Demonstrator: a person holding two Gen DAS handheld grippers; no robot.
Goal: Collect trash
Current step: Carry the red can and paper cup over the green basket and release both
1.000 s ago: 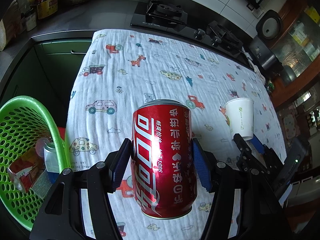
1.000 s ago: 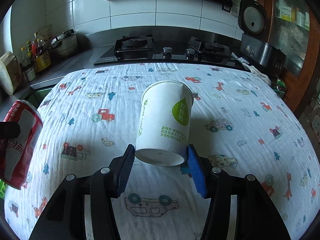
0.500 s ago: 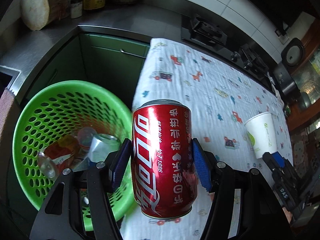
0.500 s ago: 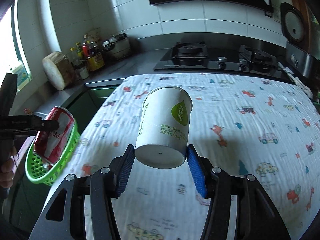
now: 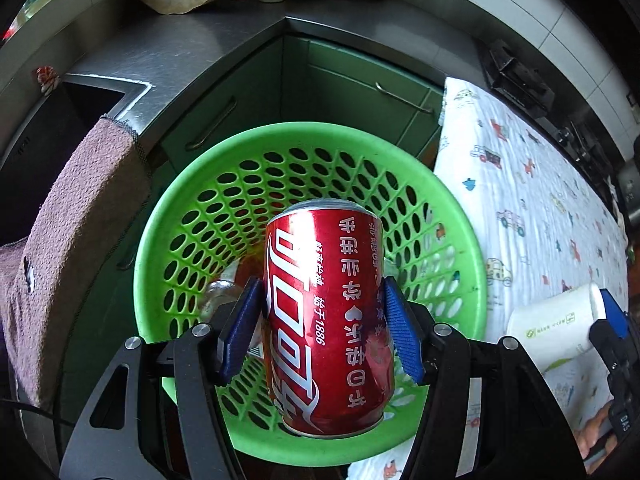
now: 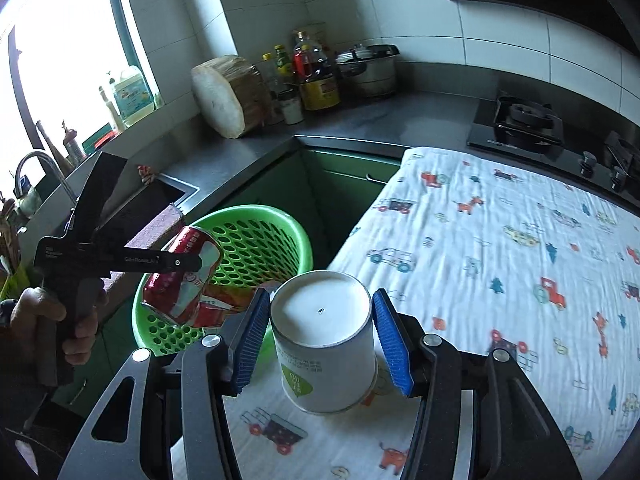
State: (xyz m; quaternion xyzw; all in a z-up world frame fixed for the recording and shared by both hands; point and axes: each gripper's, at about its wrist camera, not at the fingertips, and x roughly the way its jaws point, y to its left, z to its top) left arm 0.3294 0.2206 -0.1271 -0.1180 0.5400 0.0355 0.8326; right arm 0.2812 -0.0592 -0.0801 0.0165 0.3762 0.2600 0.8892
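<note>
My left gripper [image 5: 322, 330] is shut on a red soda can [image 5: 326, 316] and holds it over the green perforated basket [image 5: 192, 216]. In the right wrist view the can [image 6: 180, 280] hangs above the basket [image 6: 256, 240] beside the table's left edge. My right gripper [image 6: 320, 344] is shut on a white paper cup [image 6: 326, 336], held tipped with its base toward the camera, over the table's left part. The cup also shows in the left wrist view [image 5: 556, 328]. Some trash lies in the basket, mostly hidden by the can.
The table carries a white cloth with cartoon cars [image 6: 500, 248]. A steel counter with a sink [image 6: 160, 196], a pink towel [image 5: 76, 216], bottles [image 6: 312, 76] and a pot stands beyond the basket. Green cabinets [image 5: 332, 80] are behind it. A gas stove [image 6: 524, 120] is at the back right.
Both grippers swung left. The can has moved from beside the basket to over its middle. The cup has tipped further and come closer to the basket.
</note>
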